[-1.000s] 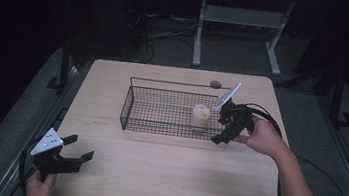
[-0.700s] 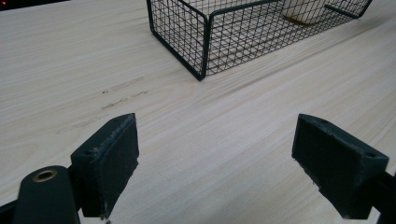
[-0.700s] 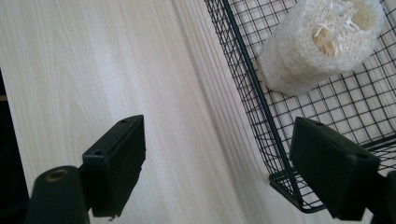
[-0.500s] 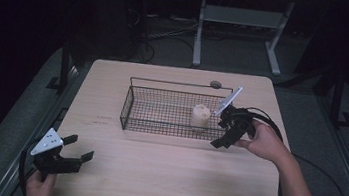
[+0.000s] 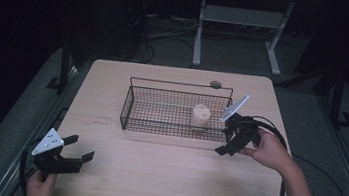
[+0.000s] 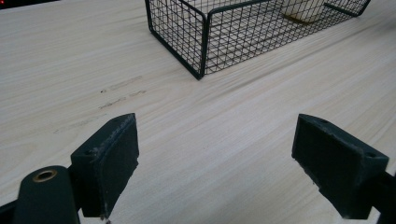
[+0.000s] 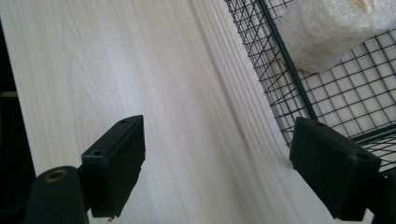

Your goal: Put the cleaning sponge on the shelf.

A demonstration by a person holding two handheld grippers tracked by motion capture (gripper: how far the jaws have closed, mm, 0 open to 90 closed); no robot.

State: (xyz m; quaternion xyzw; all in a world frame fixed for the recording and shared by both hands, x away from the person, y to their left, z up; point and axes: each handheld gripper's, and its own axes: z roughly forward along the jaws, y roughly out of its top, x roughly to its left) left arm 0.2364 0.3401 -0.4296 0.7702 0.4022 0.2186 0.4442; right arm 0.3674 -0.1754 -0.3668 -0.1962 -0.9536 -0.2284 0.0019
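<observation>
one wire basket (image 5: 161,107), one pale roll (image 5: 201,117) inside, two grippers spread.

Light wood table (image 5: 162,182), dark room around it. Black wire basket (image 5: 133,105) sat mid-table, slightly toward the far side. A pale cylindrical object (image 5: 201,117) stood inside it, near its right end. Small grey disc (image 5: 215,84) lay on the table just past the basket's far rim. Right gripper (image 5: 227,144) sat just beside the basket's near right corner, jaws apart. Left gripper (image 5: 78,149) was at the near left corner, well apart from the basket, jaws spread, nothing between them.
</observation>
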